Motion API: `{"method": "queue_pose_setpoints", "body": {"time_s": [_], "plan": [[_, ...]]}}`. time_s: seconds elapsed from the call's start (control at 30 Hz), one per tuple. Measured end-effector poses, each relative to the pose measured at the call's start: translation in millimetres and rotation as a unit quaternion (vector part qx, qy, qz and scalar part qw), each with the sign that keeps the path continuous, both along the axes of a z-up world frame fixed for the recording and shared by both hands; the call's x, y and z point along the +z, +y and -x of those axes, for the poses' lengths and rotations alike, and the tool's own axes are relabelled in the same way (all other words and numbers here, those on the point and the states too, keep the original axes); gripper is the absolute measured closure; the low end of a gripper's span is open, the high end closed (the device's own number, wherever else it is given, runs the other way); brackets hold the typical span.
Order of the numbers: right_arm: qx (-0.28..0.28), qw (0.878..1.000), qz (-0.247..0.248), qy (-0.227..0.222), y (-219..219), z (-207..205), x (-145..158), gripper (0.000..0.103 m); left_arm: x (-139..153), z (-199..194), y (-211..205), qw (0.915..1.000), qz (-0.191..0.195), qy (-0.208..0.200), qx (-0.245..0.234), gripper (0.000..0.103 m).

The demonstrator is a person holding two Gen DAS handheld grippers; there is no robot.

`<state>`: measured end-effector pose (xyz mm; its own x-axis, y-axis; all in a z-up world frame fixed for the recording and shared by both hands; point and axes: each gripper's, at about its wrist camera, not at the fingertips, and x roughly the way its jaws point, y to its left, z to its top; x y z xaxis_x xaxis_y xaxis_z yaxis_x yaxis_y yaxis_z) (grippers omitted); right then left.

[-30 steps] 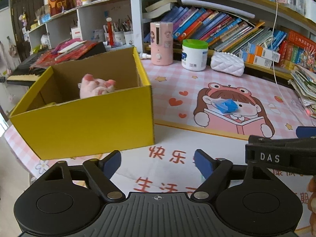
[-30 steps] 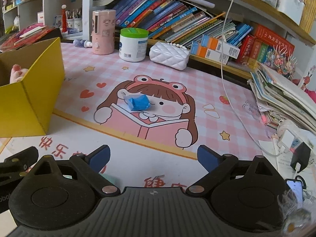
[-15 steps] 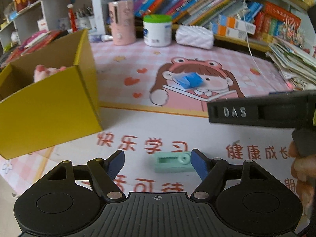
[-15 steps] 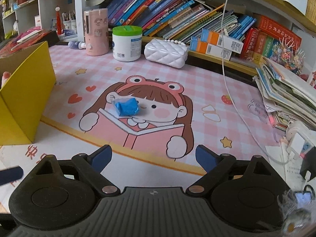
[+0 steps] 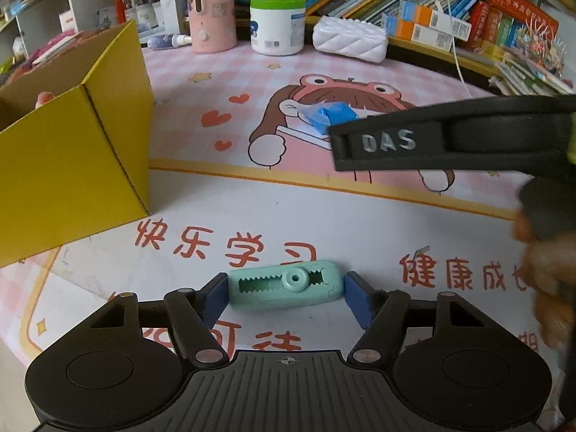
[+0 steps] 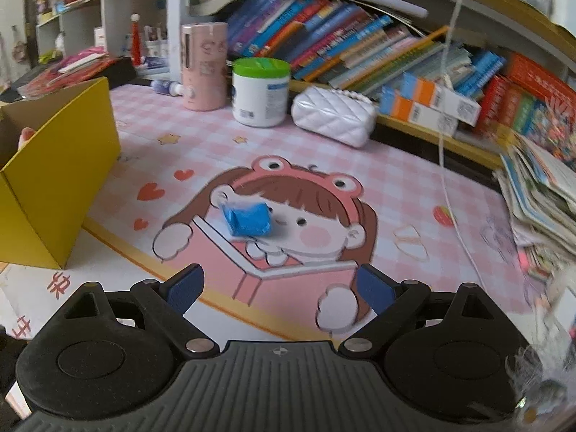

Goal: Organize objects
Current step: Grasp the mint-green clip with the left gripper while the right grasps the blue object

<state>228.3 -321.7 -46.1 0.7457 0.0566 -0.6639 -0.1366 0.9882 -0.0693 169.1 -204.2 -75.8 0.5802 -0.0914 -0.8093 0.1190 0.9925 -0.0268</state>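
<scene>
A mint green toothed clip-like object (image 5: 284, 284) lies on the mat between the pads of my open left gripper (image 5: 286, 297), its ends close to both pads. A crumpled blue packet (image 6: 248, 219) lies on the cartoon girl print, ahead of my open, empty right gripper (image 6: 277, 288); it also shows in the left wrist view (image 5: 333, 115). The yellow cardboard box (image 5: 72, 144) stands at the left with a pink plush toy (image 5: 45, 97) just showing inside. The right gripper's black body (image 5: 450, 140) crosses the left wrist view.
A pink dispenser (image 6: 203, 66), a white jar with a green lid (image 6: 261, 93) and a white quilted pouch (image 6: 333, 115) stand along the back edge before the bookshelf. A stack of papers (image 6: 540, 194) and a hanging white cable (image 6: 446, 108) are at the right.
My left gripper has swung right from the box and come down around the mint green object. My right gripper has moved forward toward the blue packet.
</scene>
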Motion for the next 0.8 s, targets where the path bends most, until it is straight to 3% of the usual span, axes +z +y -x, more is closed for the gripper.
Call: {"method": "queue_pose_setpoints", "body": {"time_s": [0.17,0.4,0.53,0.6,0.63,0.8], "plan": [[0.025,1.000,0.000,-0.014,4.7,-24.8,-6.7,0.011,14.3,5.9,11.5,0.9991,0.007,-0.037,0.019,0.035],[0.045,0.999,-0.010,-0.009,11.9,-67.6,-21.6,0.016,22.0,9.5,37.6,0.9969,0.000,-0.041,0.067,0.035],[0.040,0.999,-0.029,0.017,13.2,-89.7,-30.2,0.028,25.1,11.7,50.4,0.9950,0.001,-0.043,0.090,0.035],[0.036,0.998,-0.038,0.027,13.7,-96.5,-33.4,0.045,27.0,13.5,53.9,0.9944,-0.001,-0.046,0.095,0.035],[0.035,0.998,-0.043,0.034,13.6,-99.1,-34.8,0.059,27.8,14.8,55.1,0.9942,-0.001,-0.048,0.096,0.035],[0.029,0.997,-0.053,0.041,13.4,-98.9,-35.6,0.065,31.8,18.2,61.9,0.9930,0.001,-0.055,0.104,0.035]]}}
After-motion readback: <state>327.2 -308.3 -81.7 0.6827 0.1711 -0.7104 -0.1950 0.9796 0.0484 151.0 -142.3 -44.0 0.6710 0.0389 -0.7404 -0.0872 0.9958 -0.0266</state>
